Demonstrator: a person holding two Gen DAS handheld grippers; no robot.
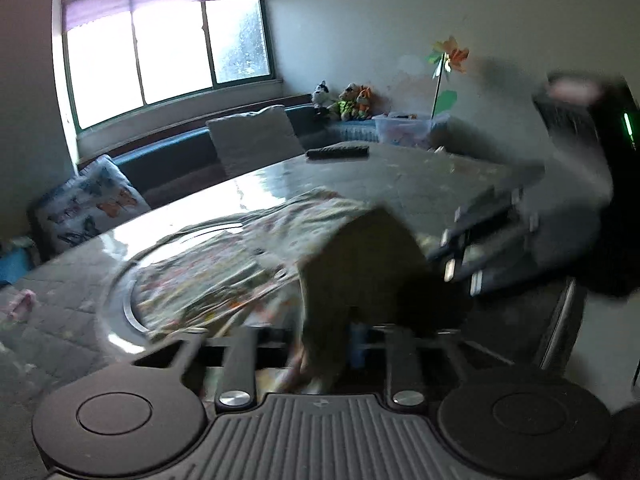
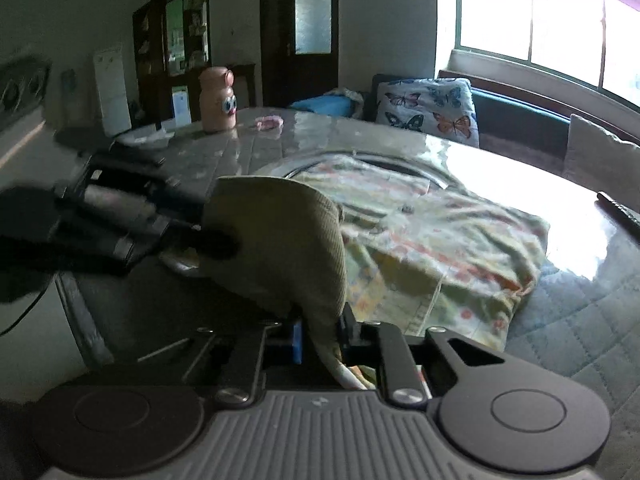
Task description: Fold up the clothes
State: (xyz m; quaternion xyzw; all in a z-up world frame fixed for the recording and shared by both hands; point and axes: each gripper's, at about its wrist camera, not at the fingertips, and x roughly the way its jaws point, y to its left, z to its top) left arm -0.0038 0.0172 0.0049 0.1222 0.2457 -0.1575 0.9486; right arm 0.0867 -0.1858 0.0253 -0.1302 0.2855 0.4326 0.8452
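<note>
A floral, pale yellow-green garment (image 1: 224, 276) (image 2: 440, 240) lies spread on the glossy table (image 1: 400, 176) (image 2: 480, 160), partly over a round inset ring. Its olive ribbed band (image 1: 360, 264) (image 2: 280, 232) is lifted off the table and stretched between both grippers. My left gripper (image 1: 324, 344) is shut on one end of the band, and cloth hides its fingertips. My right gripper (image 2: 320, 336) is shut on the other end. Each gripper shows in the other's view, the right gripper (image 1: 472, 256) blurred and the left gripper (image 2: 188, 232) dark against the band.
A pink bottle with cartoon eyes (image 2: 218, 100) and a small pink item stand at the table's far side. A dark flat object (image 1: 338, 152) lies on the table. A butterfly pillow (image 2: 432, 108) and plush toys (image 1: 348, 100) sit on the window bench. Quilted cloth (image 2: 580, 320) covers the near table.
</note>
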